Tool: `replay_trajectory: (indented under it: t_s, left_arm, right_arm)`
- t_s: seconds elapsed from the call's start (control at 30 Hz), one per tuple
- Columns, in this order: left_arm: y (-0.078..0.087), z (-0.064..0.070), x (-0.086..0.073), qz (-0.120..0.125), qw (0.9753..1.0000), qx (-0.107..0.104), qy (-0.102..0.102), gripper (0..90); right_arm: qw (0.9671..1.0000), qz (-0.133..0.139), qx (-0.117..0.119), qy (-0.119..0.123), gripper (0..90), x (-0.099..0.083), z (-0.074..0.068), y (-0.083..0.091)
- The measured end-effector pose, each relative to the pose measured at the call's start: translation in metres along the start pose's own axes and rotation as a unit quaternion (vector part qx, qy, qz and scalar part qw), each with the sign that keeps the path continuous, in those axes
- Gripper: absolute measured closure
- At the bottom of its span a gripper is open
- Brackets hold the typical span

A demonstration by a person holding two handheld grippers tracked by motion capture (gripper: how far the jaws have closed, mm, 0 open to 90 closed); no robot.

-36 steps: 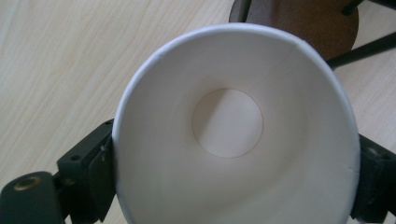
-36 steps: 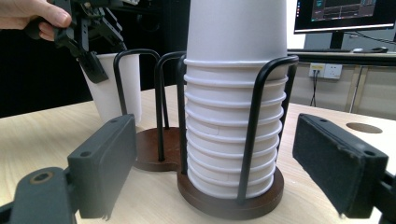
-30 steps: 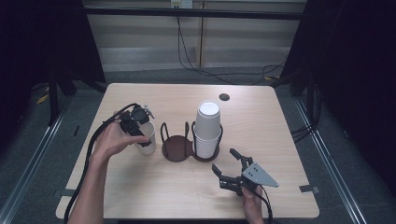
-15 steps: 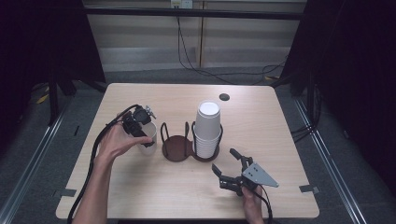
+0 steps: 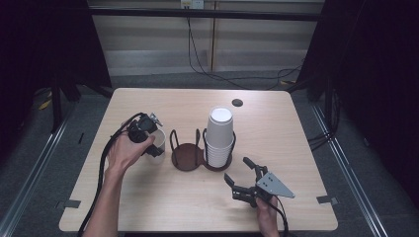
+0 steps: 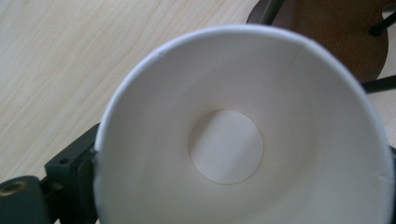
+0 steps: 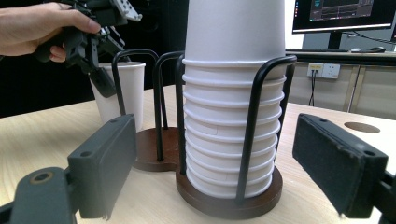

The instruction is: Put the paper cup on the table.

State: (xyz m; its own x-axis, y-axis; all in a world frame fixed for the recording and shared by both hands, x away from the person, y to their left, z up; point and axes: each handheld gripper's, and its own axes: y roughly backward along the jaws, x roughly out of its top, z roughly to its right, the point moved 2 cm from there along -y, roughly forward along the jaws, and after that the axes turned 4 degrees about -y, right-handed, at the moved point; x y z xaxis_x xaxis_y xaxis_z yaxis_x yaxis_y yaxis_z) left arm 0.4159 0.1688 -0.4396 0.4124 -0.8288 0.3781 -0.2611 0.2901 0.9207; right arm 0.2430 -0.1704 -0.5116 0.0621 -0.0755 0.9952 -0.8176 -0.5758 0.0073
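Holding a single paper cup upright in your left gripper, you are at the stage of setting it down on the table, just left of the two-ring cup holder. In the left gripper view the cup's open mouth faces the camera and one black jaw presses its outer wall at lower left; the other jaw is hidden behind the rim, so judge the tongs closed on the cup wall, one jaw inside and one outside as the right gripper view suggests. Whether the cup base touches the table cannot be told. The cup stack stands inverted in the right ring of the holder; the left ring is empty. Your right gripper rests low near the table's front edge, jaws spread wide and holding nothing, aimed at the stack. Next, confirm the cup stands level on the table before you open the left jaws, then lift straight up so the inner jaw clears the rim without tipping the cup. Keep the right gripper apart from the holder meanwhile.
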Motion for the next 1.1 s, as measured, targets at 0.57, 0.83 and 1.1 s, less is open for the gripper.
replay_trajectory:
  t_s: [0.57,0.83,1.1]
  left_arm:
    - [-0.014,0.000,-0.034,0.083,0.9954,-0.040,0.028,3.7]
    - [-0.022,0.004,-0.050,0.115,0.9908,-0.047,0.054,7.2]
    - [-0.020,0.011,-0.063,0.143,0.9868,-0.037,0.067,7.5]
  right_arm:
    - [1.0000,0.000,0.000,0.000,13.6,0.000,0.000,0.000]
    - [1.0000,0.001,-0.001,0.000,13.7,0.000,0.000,0.000]
    - [1.0000,0.001,-0.001,0.000,13.7,0.000,0.000,0.000]
